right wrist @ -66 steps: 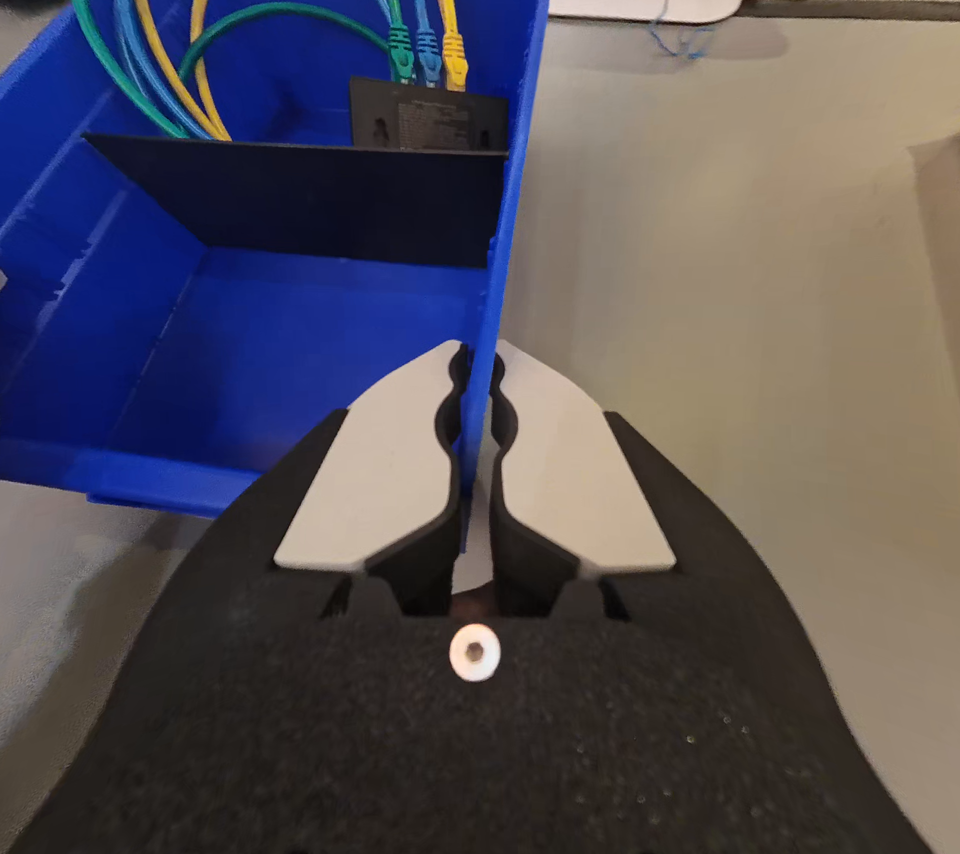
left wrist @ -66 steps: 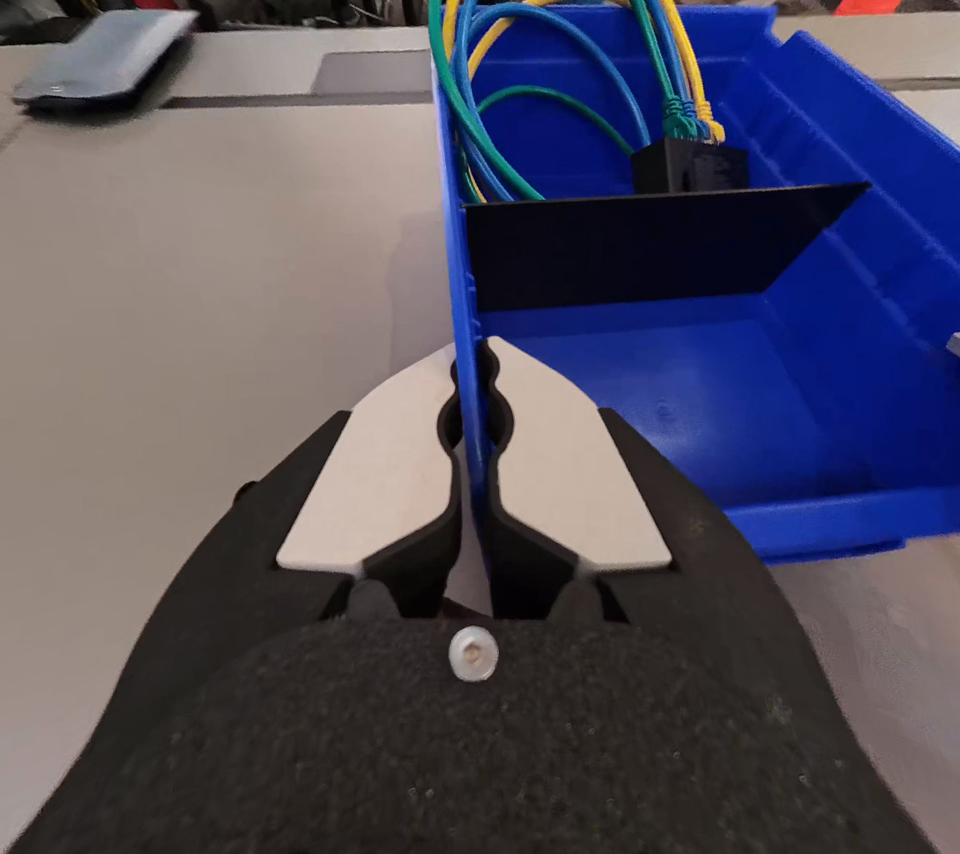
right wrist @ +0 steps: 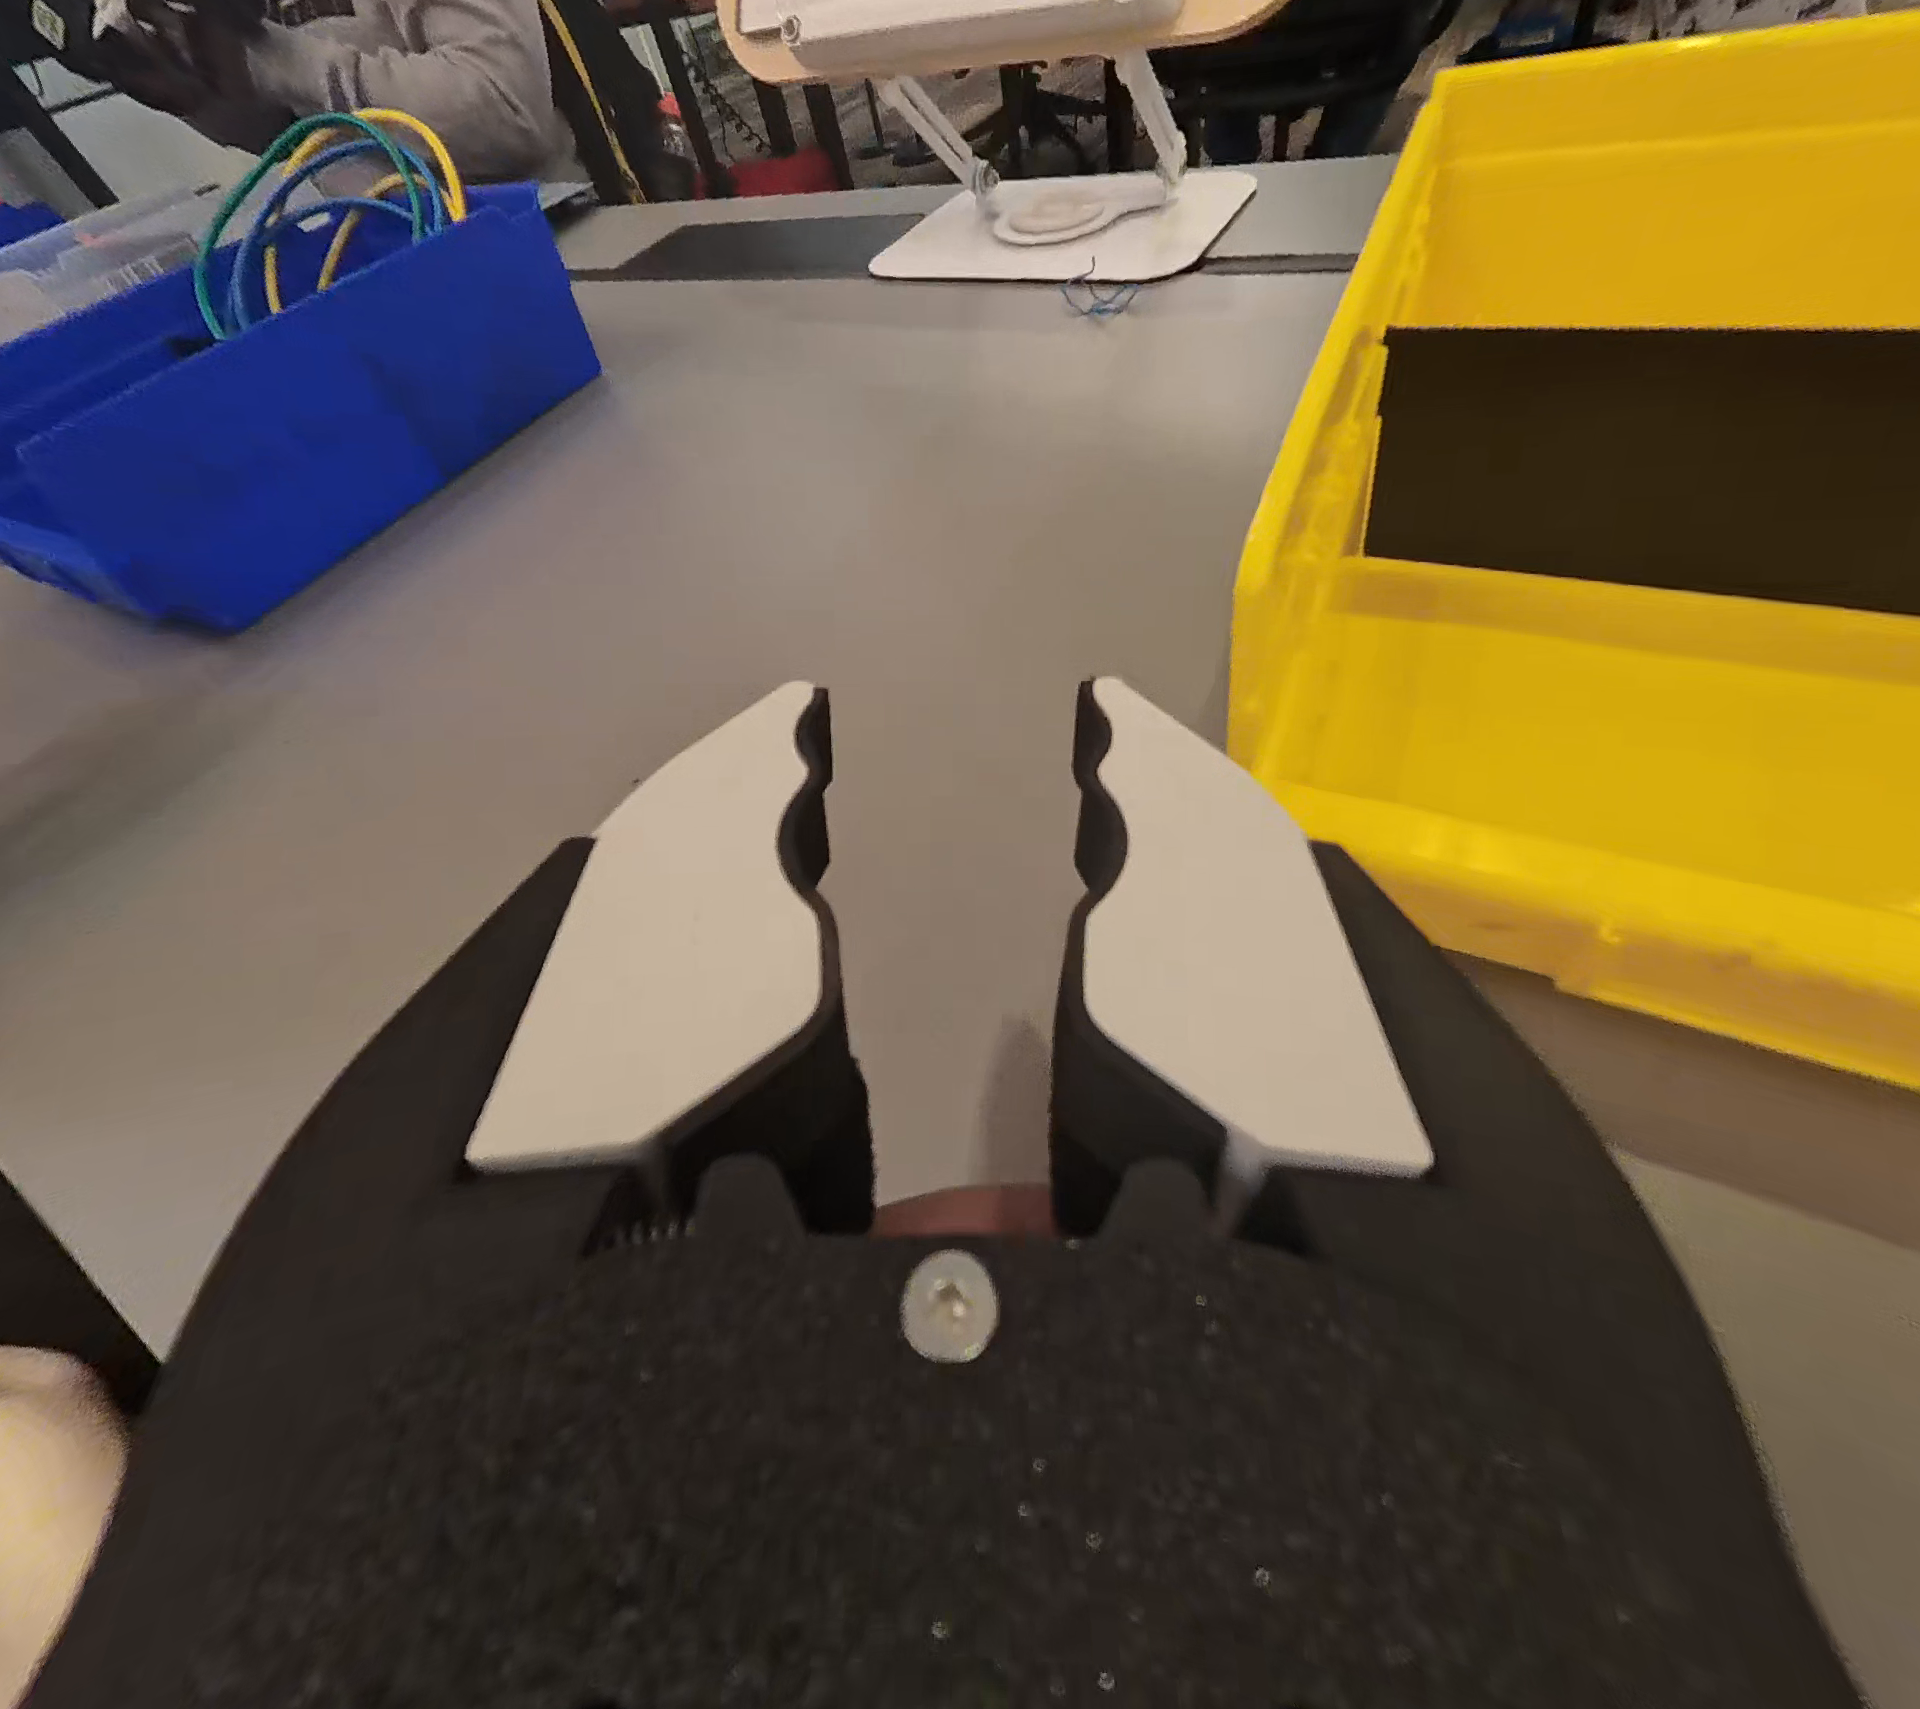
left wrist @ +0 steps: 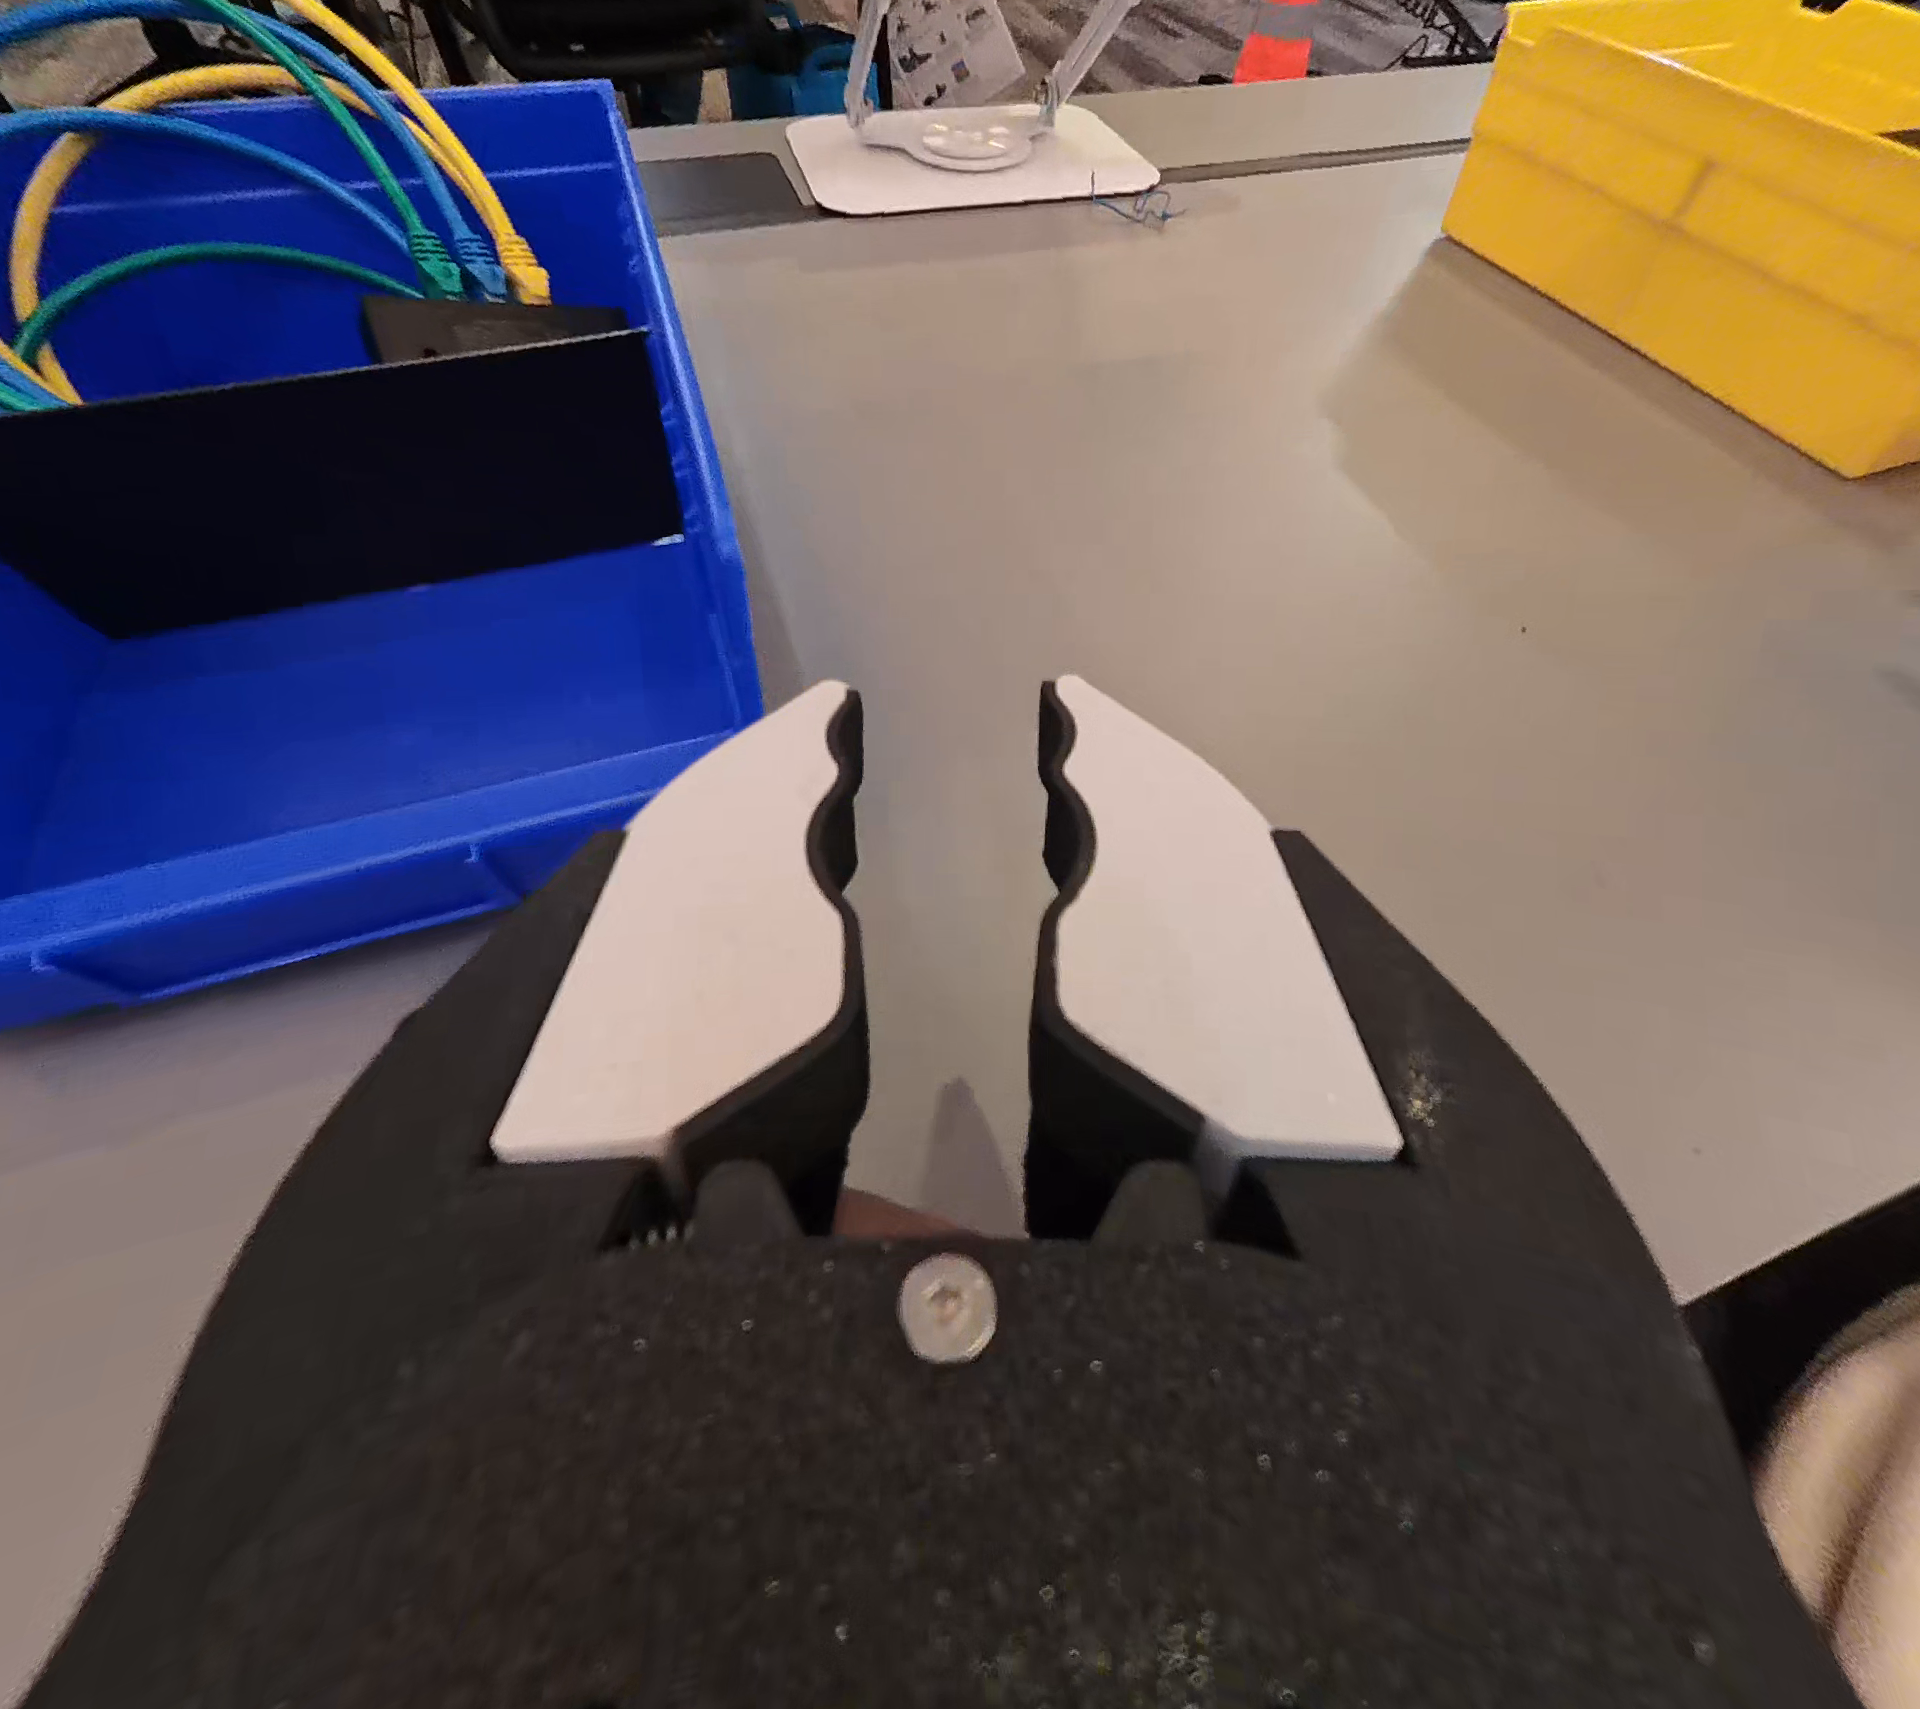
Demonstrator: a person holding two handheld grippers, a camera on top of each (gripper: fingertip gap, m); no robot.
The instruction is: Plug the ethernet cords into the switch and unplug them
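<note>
1. Since the earlier frames, both my grippers have let go of the blue bin's walls and pulled back over the grey table [left wrist: 1195, 516]; the left gripper [left wrist: 951, 703] and right gripper [right wrist: 951, 703] now gape open, holding nothing.
2. My left view looks down into the blue bin [left wrist: 665, 828]: the black switch [left wrist: 488, 324] sits behind a black divider [left wrist: 343, 485], with green, blue and yellow ethernet cords [left wrist: 473, 272] plugged into it.
3. My right view shows only the cord loops; the bin wall hides the switch.
4. A yellow bin [right wrist: 1351, 620] stands just right of my right gripper, and an instruction stand [right wrist: 1060, 225] at the table's far edge.
</note>
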